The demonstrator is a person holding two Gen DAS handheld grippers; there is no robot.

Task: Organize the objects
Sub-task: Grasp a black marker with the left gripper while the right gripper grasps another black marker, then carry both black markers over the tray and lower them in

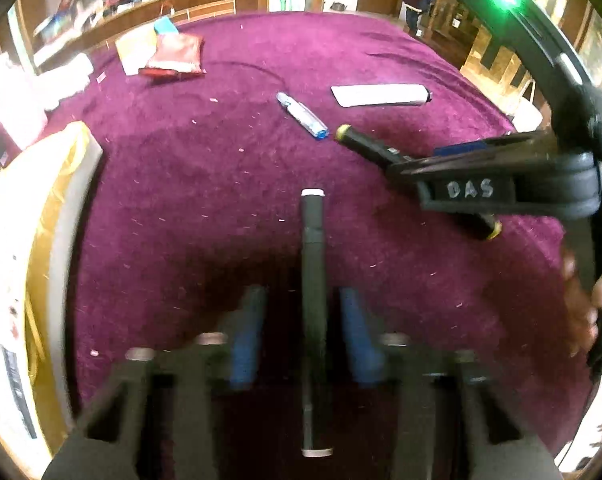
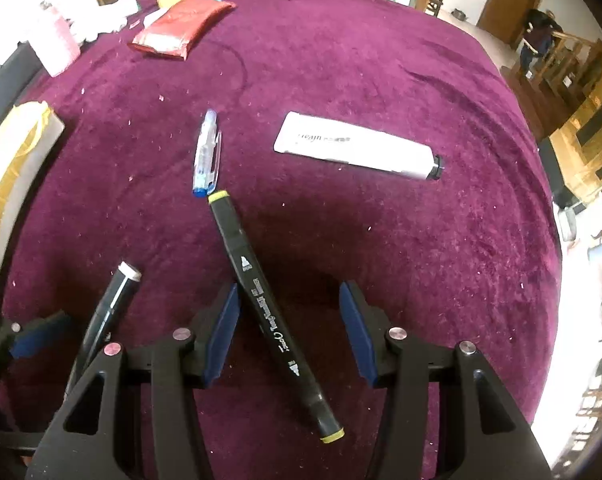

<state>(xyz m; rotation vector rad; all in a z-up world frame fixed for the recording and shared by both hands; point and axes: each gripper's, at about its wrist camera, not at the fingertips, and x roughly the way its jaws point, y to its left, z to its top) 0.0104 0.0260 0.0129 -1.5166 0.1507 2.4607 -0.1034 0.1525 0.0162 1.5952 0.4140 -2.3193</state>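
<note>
A black marker with white end caps (image 1: 313, 280) lies on the purple cloth between the open jaws of my left gripper (image 1: 303, 300); it also shows in the right wrist view (image 2: 109, 308). A black marker with yellow end caps (image 2: 261, 300) lies between the open jaws of my right gripper (image 2: 291, 312), close to the left pad; it also shows in the left wrist view (image 1: 365, 144). A clear pen with a blue cap (image 2: 208, 152) and a white tube (image 2: 357, 148) lie further out. Neither gripper holds anything.
A red pouch (image 2: 181, 28) and coloured packets (image 1: 141, 48) lie at the far side of the purple table (image 2: 421, 240). A yellow and white bag (image 1: 33, 260) stands at the left edge. A pink bottle (image 2: 57, 44) is at far left.
</note>
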